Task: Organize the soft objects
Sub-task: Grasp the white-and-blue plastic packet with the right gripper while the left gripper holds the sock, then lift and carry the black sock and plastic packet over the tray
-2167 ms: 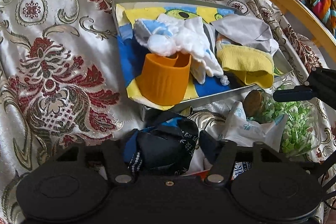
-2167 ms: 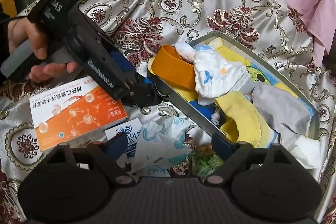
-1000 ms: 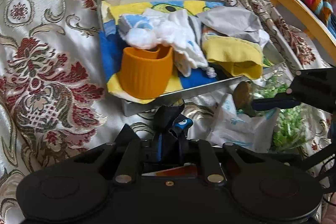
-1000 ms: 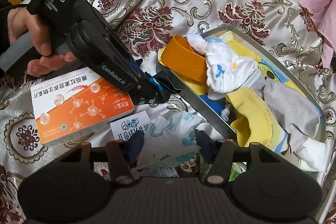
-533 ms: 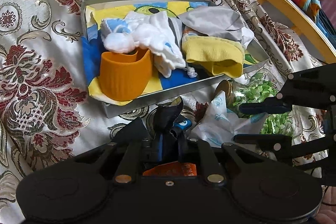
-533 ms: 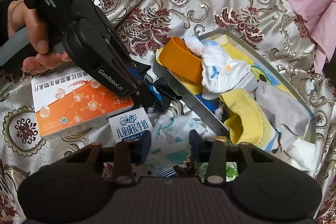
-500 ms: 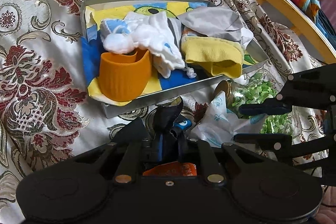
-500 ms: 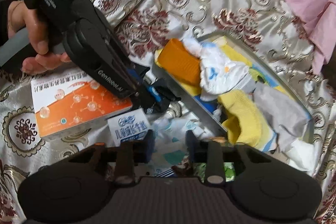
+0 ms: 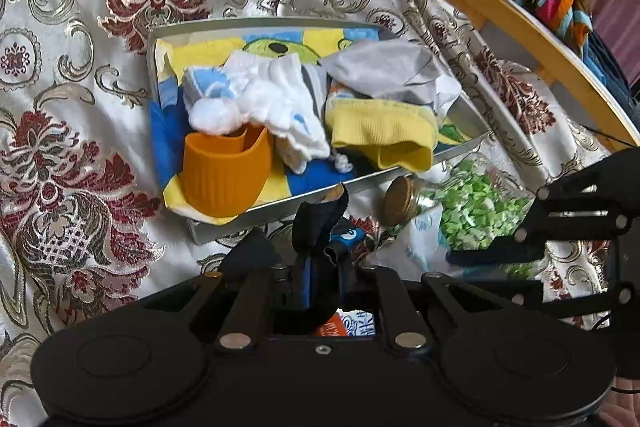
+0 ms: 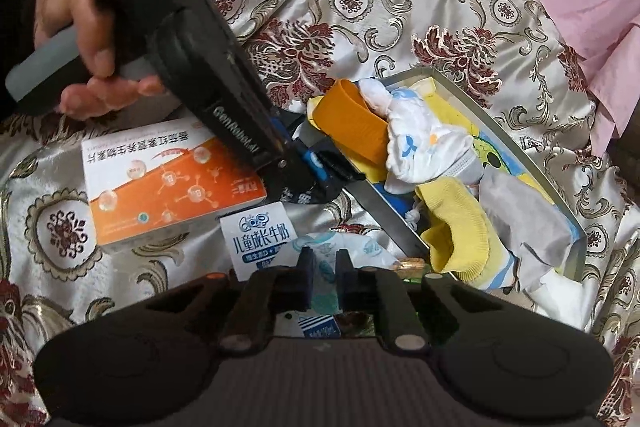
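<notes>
The left gripper [image 9: 322, 267] is nearly closed and pinches a dark sock [image 9: 320, 223], which stands up between its fingers. In the left wrist view it hangs just in front of the tray [image 9: 404, 169], where the soft things already lie: an orange band [image 9: 224, 173], a white sock [image 9: 280, 99], a yellow sock [image 9: 380, 135] and a grey cloth [image 9: 384, 71]. I judge the sock is held high so it can pass over the tray's near wall. Beside the tray a jar [image 9: 460, 203] of green bits lies on its side, and the right gripper's fingers come in from the right edge.

In the right wrist view the right gripper [image 10: 322, 275] is closing, its jaws almost together around a thin patterned pouch [image 10: 332, 247] that lies on the bedspread [image 10: 400, 7]. Whether the pads press it already, I cannot tell. An orange box [image 10: 160, 187] and a milk carton [image 10: 260, 235] lie near; they are stiff, so probably they stay outside. A hand [image 10: 80, 51] holds the left gripper.
</notes>
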A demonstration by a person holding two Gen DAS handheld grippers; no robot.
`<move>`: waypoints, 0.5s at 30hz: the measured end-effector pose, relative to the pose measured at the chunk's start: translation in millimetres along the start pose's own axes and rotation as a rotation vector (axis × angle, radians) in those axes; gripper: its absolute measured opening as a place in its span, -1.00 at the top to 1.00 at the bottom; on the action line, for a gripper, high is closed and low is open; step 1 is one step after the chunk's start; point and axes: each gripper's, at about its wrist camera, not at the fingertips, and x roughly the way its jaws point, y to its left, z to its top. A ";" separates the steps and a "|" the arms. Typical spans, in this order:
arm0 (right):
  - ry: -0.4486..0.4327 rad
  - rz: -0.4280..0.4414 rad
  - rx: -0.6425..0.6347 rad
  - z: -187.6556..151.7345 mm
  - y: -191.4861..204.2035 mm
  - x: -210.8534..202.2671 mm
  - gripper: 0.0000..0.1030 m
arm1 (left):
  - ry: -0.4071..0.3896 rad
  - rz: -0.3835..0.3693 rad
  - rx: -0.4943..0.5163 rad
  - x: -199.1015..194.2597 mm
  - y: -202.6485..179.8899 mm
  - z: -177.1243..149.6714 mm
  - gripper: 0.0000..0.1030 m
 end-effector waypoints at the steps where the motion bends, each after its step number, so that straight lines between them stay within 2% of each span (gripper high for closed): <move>1: 0.009 0.008 -0.010 0.3 1.4 -0.4 0.76 | -0.003 -0.002 0.000 -1.3 -0.6 0.3 0.76; 6: 0.088 0.062 -0.023 -2.0 4.8 2.4 0.75 | -0.010 -0.013 0.002 -3.9 -2.3 1.5 0.76; 15: 0.072 -0.002 -0.116 -12.5 24.2 -4.5 0.92 | -0.028 -0.030 0.000 -6.9 -5.2 2.5 0.77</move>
